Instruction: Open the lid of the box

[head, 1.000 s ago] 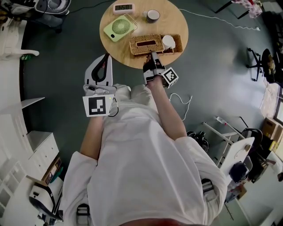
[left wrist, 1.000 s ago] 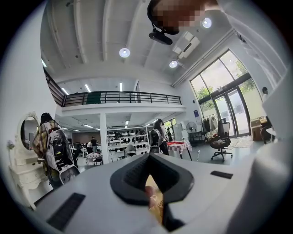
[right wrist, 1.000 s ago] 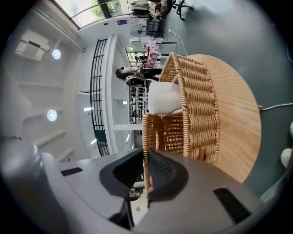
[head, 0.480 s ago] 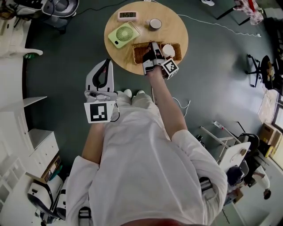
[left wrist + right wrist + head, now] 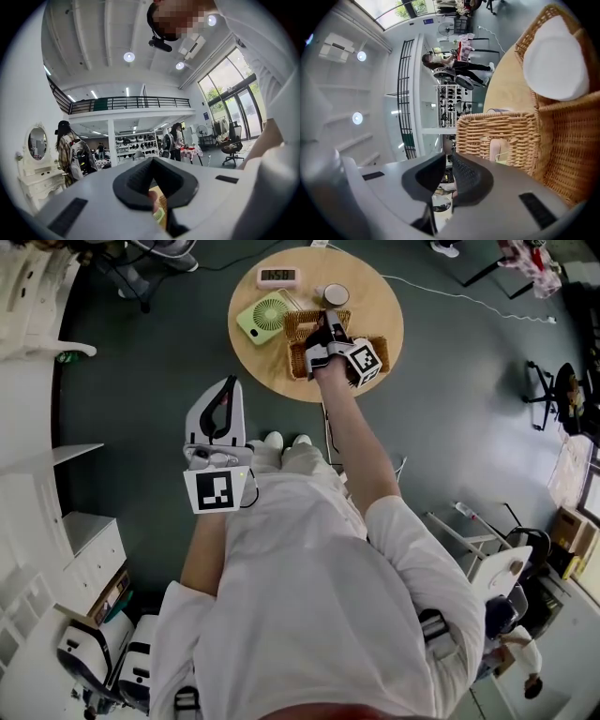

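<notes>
Head view: set above the person [image 5: 319, 596], facing steeply down, far from the work; round table [image 5: 380, 310] and wicker box [image 5: 298, 362] at upper centre of frame.

Left gripper view: angled upward, mostly ceiling [image 5: 89, 42].

Right gripper view: rolled sideways, close against wicker box.

Shared with head view: wicker box, round table.

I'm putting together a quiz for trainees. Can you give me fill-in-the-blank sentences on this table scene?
The square fan beside the woven wicker box is coloured ____. The opposite of shut, the box's wicker lid stands ____. The pink digital clock stands on a wooden table whose top is ____ in shape.
Missing words: green; open; round.
</notes>
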Demonstrator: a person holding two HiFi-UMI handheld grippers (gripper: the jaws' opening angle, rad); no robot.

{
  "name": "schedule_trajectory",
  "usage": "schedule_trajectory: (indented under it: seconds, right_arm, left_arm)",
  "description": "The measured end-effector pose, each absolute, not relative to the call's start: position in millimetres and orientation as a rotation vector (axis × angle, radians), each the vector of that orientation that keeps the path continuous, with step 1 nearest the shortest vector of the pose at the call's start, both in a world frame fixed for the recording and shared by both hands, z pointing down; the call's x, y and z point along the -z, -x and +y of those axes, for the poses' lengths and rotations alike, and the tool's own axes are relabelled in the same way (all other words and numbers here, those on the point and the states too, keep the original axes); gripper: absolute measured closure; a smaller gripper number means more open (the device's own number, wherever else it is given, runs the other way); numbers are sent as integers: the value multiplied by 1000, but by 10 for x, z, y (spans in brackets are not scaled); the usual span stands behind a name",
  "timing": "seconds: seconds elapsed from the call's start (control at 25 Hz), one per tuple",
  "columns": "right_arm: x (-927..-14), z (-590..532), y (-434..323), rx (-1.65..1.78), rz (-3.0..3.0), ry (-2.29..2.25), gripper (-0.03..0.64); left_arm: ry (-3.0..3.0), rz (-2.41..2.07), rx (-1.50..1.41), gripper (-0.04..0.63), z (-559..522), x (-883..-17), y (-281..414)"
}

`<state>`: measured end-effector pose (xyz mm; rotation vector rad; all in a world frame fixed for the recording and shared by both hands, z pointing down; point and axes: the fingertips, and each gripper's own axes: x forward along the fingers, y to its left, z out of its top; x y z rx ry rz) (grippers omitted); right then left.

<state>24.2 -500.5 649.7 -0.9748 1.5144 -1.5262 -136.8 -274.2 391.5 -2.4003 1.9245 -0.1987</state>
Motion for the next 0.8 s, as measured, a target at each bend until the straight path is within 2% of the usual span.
schedule_trajectory:
  seconds: [0.32, 0.8]
  right_arm:
    - [-6275, -4515, -413, 1478, 1556, 1045, 586]
    - [-5013, -3857, -443, 1189, 1788, 1033, 598]
  left_arm:
    - [2430, 1893, 160, 597, -2662, -3844, 1337]
    - [2457, 1816, 95, 597, -2441, -3672, 1444]
